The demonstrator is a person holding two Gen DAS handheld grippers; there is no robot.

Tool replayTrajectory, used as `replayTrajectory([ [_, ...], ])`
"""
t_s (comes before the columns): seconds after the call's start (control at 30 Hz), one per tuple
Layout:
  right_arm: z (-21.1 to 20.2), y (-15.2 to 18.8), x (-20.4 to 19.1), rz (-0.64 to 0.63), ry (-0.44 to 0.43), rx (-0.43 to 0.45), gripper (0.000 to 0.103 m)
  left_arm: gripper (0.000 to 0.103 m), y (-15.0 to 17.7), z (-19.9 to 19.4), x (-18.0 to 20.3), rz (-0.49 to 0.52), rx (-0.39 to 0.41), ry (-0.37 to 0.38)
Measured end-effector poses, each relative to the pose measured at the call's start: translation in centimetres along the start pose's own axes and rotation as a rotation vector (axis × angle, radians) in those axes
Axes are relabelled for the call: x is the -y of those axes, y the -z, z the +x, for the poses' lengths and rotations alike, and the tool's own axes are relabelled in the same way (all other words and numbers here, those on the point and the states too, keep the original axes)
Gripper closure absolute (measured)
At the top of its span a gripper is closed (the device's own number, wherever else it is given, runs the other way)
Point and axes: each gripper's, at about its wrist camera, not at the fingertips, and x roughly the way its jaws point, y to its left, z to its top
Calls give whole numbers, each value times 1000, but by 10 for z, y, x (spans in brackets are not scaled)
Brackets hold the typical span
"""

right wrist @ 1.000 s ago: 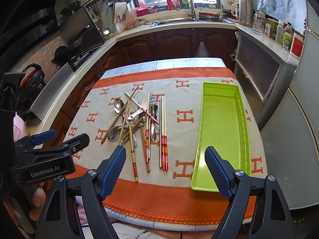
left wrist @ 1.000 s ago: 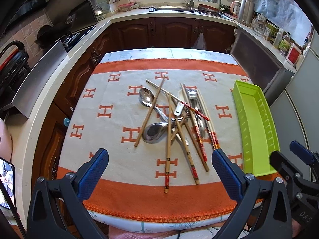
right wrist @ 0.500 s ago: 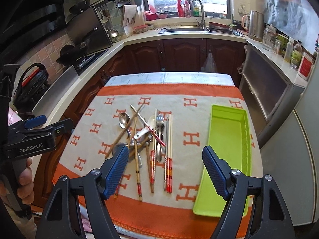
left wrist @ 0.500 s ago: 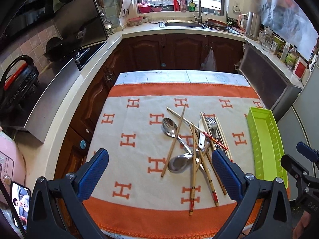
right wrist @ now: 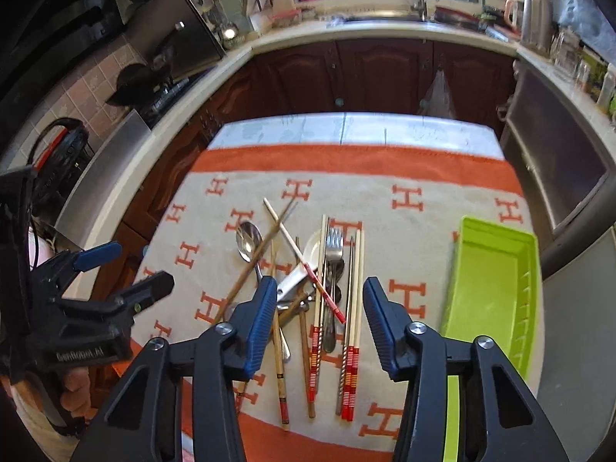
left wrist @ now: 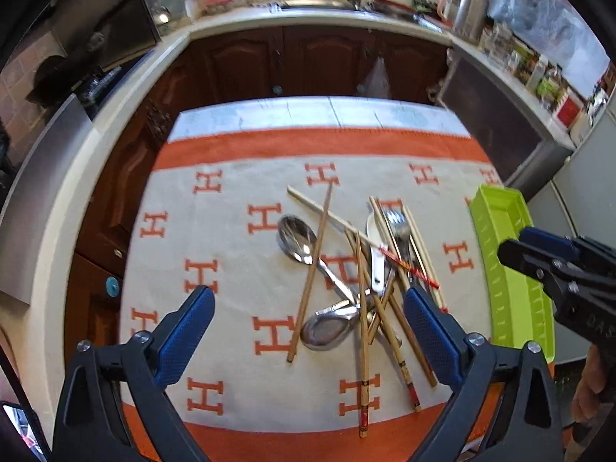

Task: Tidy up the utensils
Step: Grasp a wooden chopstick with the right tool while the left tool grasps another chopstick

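Note:
A loose pile of utensils lies on the orange-and-cream cloth: several chopsticks (left wrist: 311, 271), steel spoons (left wrist: 298, 238), a fork (right wrist: 334, 246) and a white ceramic spoon (left wrist: 375, 254). A lime green tray (right wrist: 496, 288) sits empty at the right; it also shows in the left wrist view (left wrist: 508, 269). My left gripper (left wrist: 308, 327) is open, above the near left side of the pile. My right gripper (right wrist: 319, 315) is open, its fingers straddling the red-tipped chopsticks (right wrist: 352, 331) from above. Neither holds anything.
The table stands in a kitchen with dark wood cabinets (right wrist: 385, 73) behind it. A counter with a stove (right wrist: 161, 88) runs along the left. A grey appliance (right wrist: 554, 154) stands at the right.
Both grippers have moved forward and down toward the pile. The right gripper has shifted left, from over the tray's edge to over the chopsticks. Nothing on the cloth has moved.

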Motion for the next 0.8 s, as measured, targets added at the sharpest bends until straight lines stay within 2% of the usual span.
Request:
replayTrajectory([
  [0.1,29,11,1,4,-42,-62,60,12,18,27,3,-9,-71,44],
  [0.23,66,37,-5,-22,-67,-141,66,34,45,59,2,-43,-168,95],
  [0.33,88,59,-12,-41,-88,-183,68,36,66,76,3,-66,-221,131],
  [0.6,117,100,-22,-76,-125,-249,73,42,88,91,7,-84,-254,166],
  [0.8,130,115,-29,-103,-152,-298,77,53,87,101,2,-113,-273,180],
])
